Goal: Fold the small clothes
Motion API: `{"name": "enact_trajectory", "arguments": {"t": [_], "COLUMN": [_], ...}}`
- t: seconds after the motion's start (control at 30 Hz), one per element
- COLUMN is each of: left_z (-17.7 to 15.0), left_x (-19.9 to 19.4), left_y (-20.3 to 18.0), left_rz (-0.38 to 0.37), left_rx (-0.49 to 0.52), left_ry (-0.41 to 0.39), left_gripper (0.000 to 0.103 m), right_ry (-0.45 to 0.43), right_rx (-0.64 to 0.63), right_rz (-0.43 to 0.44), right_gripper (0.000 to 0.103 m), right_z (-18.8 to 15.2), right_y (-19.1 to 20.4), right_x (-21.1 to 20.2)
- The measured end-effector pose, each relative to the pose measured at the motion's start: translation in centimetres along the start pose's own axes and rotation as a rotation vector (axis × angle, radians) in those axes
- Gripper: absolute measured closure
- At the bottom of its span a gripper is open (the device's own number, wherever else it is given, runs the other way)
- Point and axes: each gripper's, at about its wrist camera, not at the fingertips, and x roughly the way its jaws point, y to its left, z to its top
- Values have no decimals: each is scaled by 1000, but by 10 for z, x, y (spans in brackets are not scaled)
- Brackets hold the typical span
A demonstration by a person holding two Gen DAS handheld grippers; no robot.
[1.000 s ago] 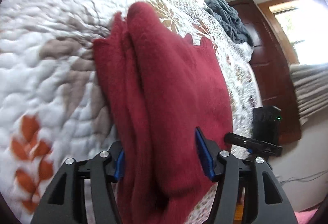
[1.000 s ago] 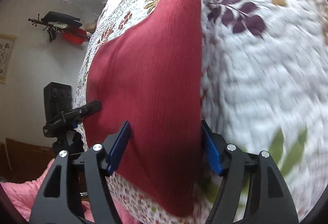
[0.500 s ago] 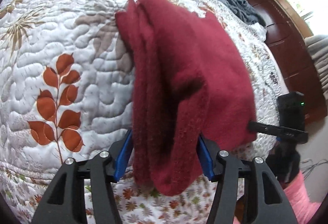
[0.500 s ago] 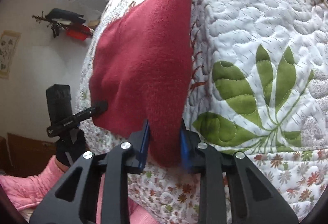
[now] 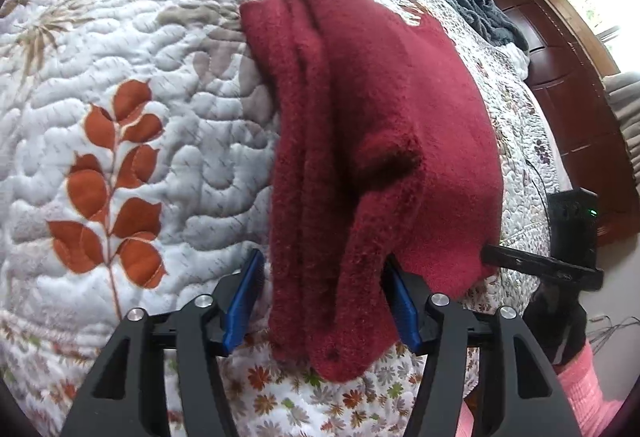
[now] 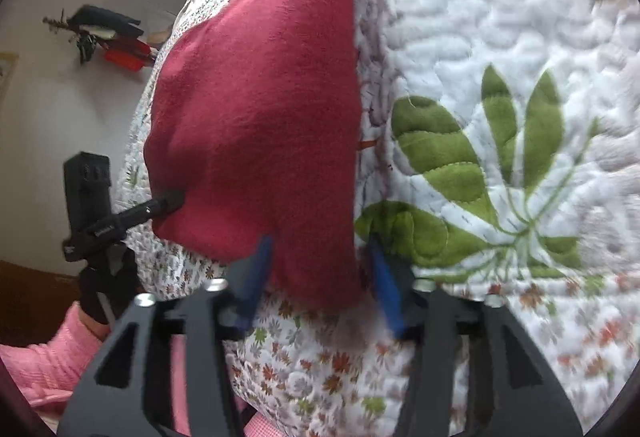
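Both tongs, left (image 5: pixel 320 297) and right (image 6: pixel 320 277), straddle the red garment (image 5: pixel 380 141)'s near hem, pads apart, corners unpinched, so it lies slack on the bed quilt (image 5: pixel 120 77).

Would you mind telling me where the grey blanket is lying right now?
In the left wrist view, the grey blanket lies bunched at the far upper right of the quilt, beyond the red garment and beside the dark wooden headboard.

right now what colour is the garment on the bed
Dark red garment, clearest in the left wrist view.
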Motion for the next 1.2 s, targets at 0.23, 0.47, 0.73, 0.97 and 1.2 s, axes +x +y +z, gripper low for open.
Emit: {"name": "enact_trajectory", "arguments": {"t": [0.23,0.47,0.73,0.97,1.2], "left_z": [-11,-22,-31,-40,-45], "left_x": [-29,-47,-61,-76,-83], "left_y": [-22,-48,-66,-81,-92], "left_rz": [166,268,339,397,394], "left_rx": [20,33,45,76,77], "left_ry": [-76,-104,-118,-144,-149], "left_gripper": [29,29,25,15,13], "right_ry": [-57,-80,-101,-129,-149], "right_rx": [-85,-103,-76,-68,-81], "right_rz": [-220,-364,-437,-530,-577], "right_gripper": [11,11,9,7,7], "right_z": [-9,-21,-30,-33,-35], "right_y": [34,51,69,86,105], "right_x": [-26,-28,-37,-51,-60]}}
